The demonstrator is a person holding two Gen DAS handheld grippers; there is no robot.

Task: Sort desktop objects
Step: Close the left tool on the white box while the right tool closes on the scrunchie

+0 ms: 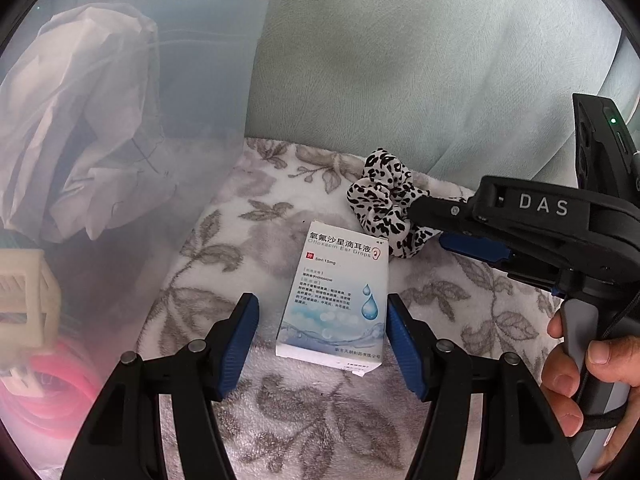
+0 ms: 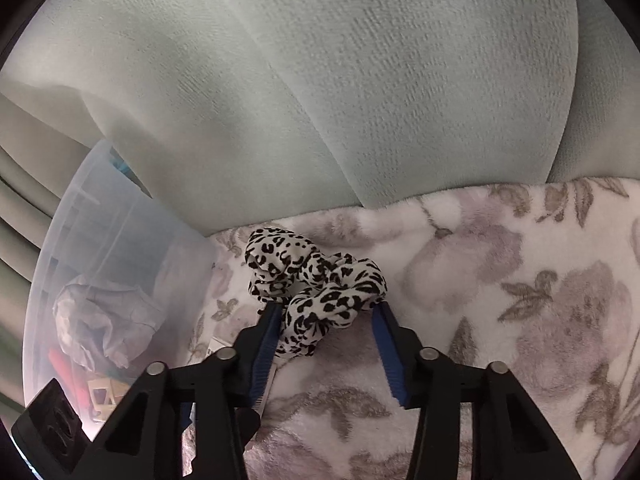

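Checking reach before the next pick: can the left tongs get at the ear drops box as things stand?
Probably yes. The left tongs stand open with the ear drops box lying flat on the blanket between the blue pads, nothing on top. The right tongs work the scrunchie just beyond, apart from the box.

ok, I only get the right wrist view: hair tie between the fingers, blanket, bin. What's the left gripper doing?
Observer: The left gripper is open over a white ear-drops box. The box lies flat on the blanket between its fingers, with a clear gap at the left pad.
Operator: Is the box clear of the hair tie?
Observer: Barely. The hair tie sits right at the box's far right corner. I can't tell whether they touch.
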